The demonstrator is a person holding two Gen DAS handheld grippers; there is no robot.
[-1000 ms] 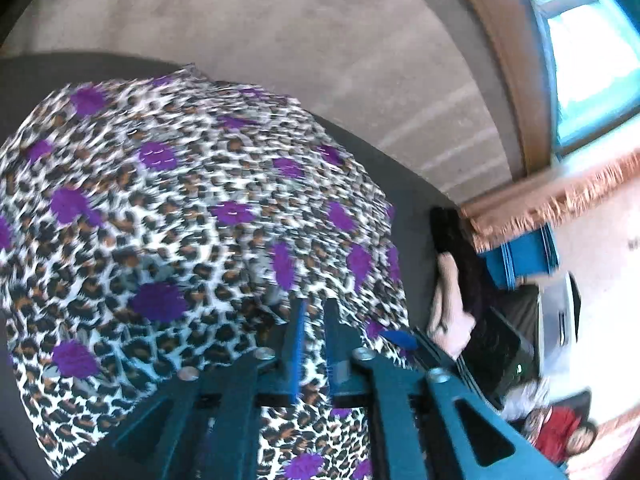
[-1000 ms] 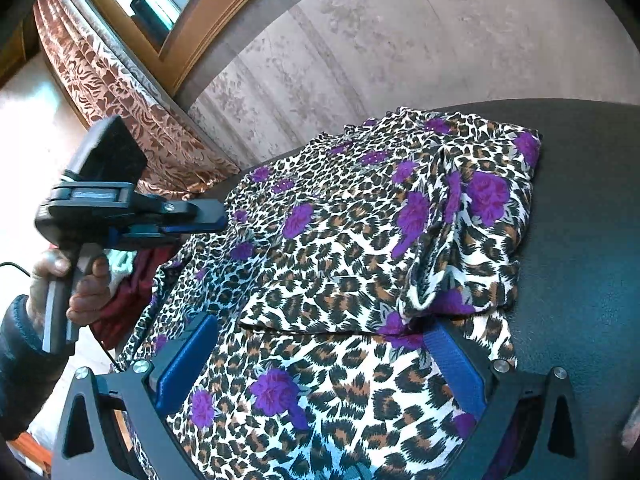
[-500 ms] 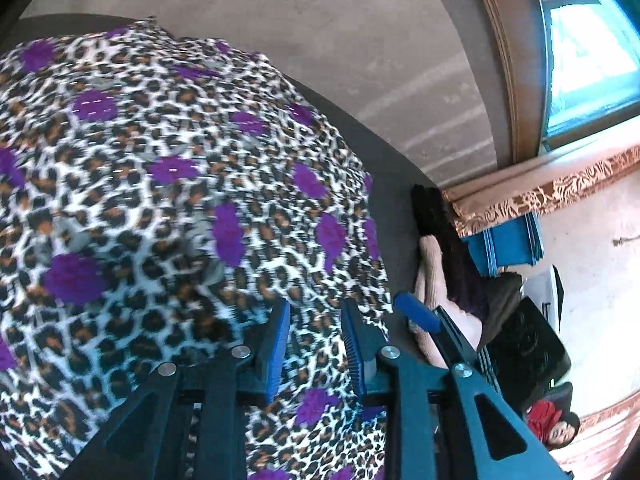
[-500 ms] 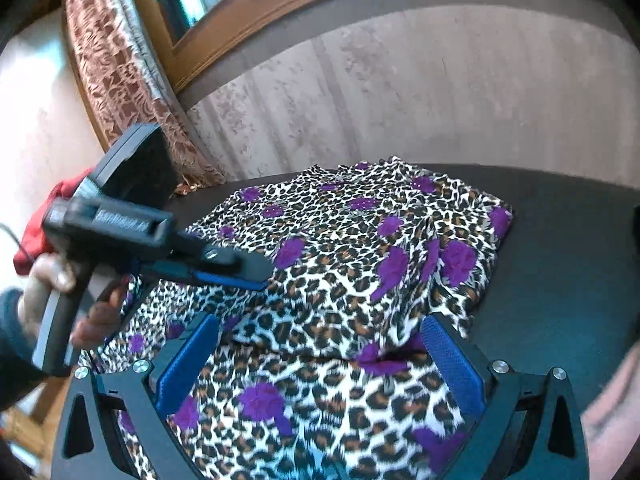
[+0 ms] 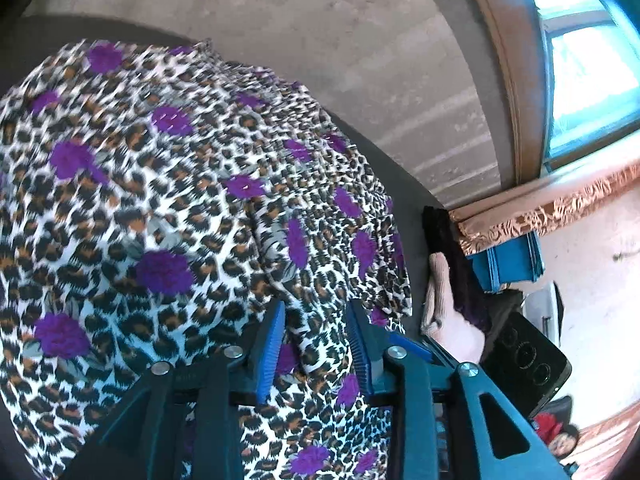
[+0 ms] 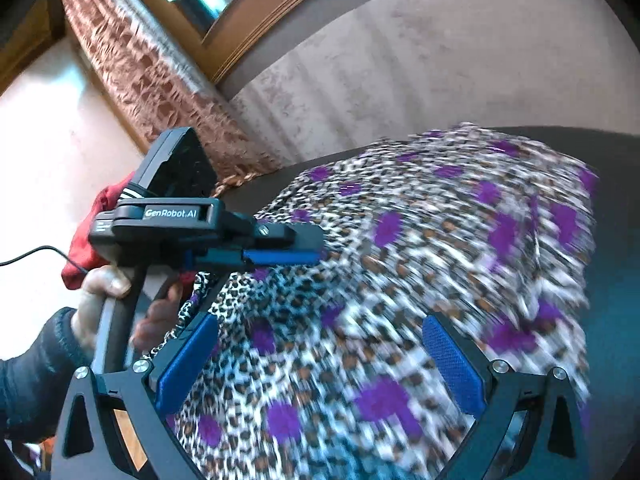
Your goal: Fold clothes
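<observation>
Fabric: thin leopard-print cloth with purple flowers, the garment (image 5: 168, 208) lies spread over a dark grey surface (image 6: 616, 280) and covers most of it.
Far left: in the right wrist view a hand (image 6: 108, 304) in a dark sleeve holds the handle of the left gripper (image 6: 288, 252) above the near left part of the garment.
Left gripper: a second ago its blue pads were almost together on a pinch of the cloth; now its jaws are opening, the pads stand apart and do not press on the cloth, which only lies below and between them.
Fold: in the left wrist view a ridge of doubled cloth runs up from the pads (image 5: 272, 344) toward the far edge, so I judge one layer is already laid over another.
Right gripper: the right gripper (image 6: 320, 364) has its jaws wide apart, with nothing between the pads; the garment is under it, blurred by motion. Compared with a second ago it looks higher over the cloth.
Right side: beyond the edge of the surface there is a pile of other clothes (image 5: 444, 280) and a blue box (image 5: 512, 260), near the window.
Meaning: the cloth is released, so this fold seems finished; the next fold probably needs a new grip on an edge.
</observation>
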